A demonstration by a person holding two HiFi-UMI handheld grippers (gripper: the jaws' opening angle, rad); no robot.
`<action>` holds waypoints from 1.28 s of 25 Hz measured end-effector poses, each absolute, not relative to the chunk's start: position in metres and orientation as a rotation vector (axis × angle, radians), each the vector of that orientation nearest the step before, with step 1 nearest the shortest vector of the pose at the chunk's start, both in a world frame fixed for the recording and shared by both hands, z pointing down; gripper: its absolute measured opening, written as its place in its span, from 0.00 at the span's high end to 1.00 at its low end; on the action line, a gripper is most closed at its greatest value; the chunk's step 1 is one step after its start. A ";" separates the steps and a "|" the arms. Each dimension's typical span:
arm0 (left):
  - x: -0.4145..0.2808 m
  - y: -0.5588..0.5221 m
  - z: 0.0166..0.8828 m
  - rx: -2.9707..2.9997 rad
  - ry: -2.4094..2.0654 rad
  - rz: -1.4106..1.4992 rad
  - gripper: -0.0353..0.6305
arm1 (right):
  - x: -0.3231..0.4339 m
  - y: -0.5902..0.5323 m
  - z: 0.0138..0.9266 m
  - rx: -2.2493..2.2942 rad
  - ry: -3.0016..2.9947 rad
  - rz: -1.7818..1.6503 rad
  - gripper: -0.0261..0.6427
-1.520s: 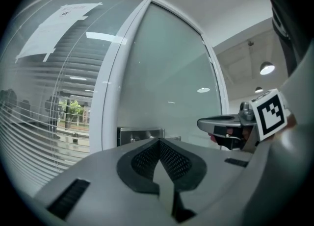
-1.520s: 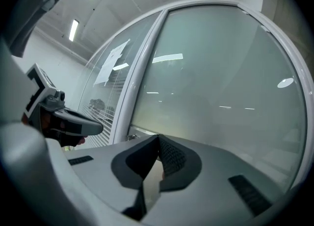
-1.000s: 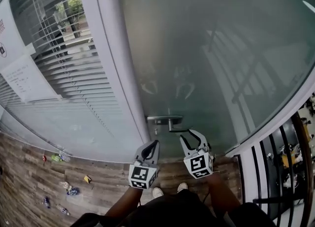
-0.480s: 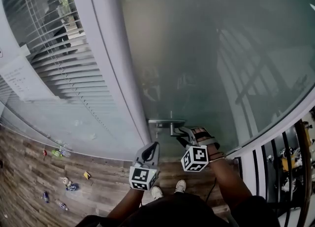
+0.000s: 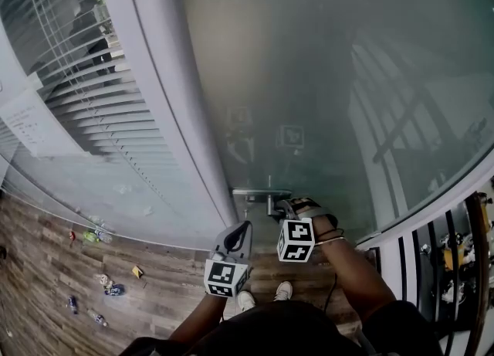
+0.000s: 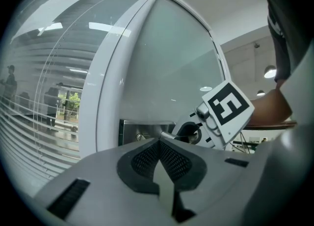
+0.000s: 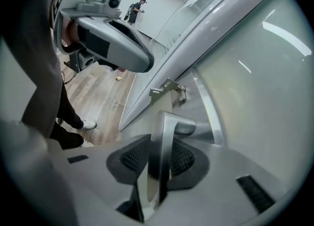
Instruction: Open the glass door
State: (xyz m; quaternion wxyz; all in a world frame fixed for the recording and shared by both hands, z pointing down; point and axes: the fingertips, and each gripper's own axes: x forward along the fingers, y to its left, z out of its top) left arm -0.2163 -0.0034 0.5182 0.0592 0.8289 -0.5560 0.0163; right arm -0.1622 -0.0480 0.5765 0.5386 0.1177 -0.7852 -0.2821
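Across the upper right of the head view stands the glass door (image 5: 324, 76), its metal handle (image 5: 258, 191) low at centre. The right gripper (image 5: 282, 209) has just been closing its jaws, which now clamp that handle. The left gripper (image 5: 241, 231), just below, is pinched together on nothing.

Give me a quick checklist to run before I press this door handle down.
1. Door handle between the right tool's pads: ok; its jaws have just been closing on it.
2. Left tool shut, empty, off the handle: ok.
3. Door unlocked and free to swing: cannot tell.
4. Far side of the glass door clear: cannot tell, the glass shows only haze and reflections.
5. Shoes clear of the door's swing: cannot tell.
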 end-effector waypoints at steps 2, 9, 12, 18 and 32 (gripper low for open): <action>-0.225 -0.010 0.527 2.505 -1.685 0.052 0.94 | -0.172 -0.054 0.585 0.285 -1.878 -0.662 0.90; -0.227 -0.010 0.533 2.491 -1.687 0.064 0.94 | -0.175 -0.054 0.584 0.265 -1.953 -0.595 0.92; -0.226 -0.009 0.536 2.486 -1.683 0.066 0.94 | -0.177 -0.054 0.584 0.252 -1.981 -0.580 0.92; -0.221 -0.006 0.539 2.487 -1.667 0.076 0.94 | -0.179 -0.051 0.584 0.270 -2.064 -0.558 0.92; -0.221 -0.016 0.555 2.461 -1.670 0.125 0.94 | -0.194 -0.052 0.581 0.290 -2.455 -0.429 0.93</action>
